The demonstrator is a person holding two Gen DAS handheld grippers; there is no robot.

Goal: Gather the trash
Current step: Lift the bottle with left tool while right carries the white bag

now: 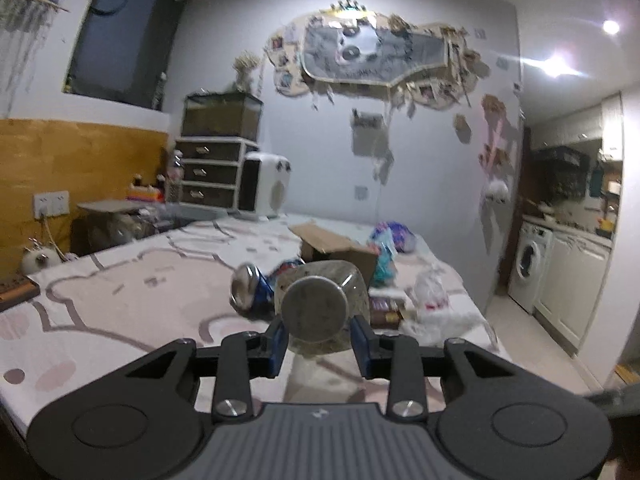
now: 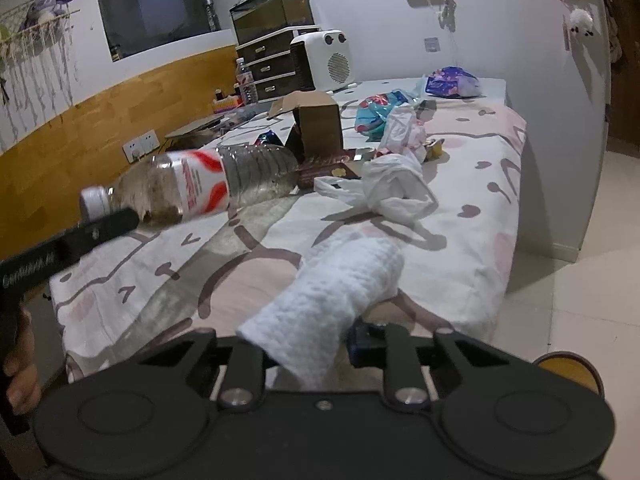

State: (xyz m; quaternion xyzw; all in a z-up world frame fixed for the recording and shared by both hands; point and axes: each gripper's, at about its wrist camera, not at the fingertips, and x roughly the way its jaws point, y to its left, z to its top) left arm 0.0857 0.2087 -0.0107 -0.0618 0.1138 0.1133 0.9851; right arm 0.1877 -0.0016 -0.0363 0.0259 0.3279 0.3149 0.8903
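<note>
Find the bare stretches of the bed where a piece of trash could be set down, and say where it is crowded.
Free: the bedspread between the white plastic bag and the bed's right edge, and the wide patch left of the crushed can. Crowded: around the cardboard box, where wrappers, bags and packets touch.

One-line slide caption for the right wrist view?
Right gripper clamps a white paper towel; left gripper holds a plastic bottle above the littered bed.

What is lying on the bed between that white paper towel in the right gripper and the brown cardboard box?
In the right wrist view, a crumpled white plastic bag lies between the white paper towel and the brown cardboard box.
</note>
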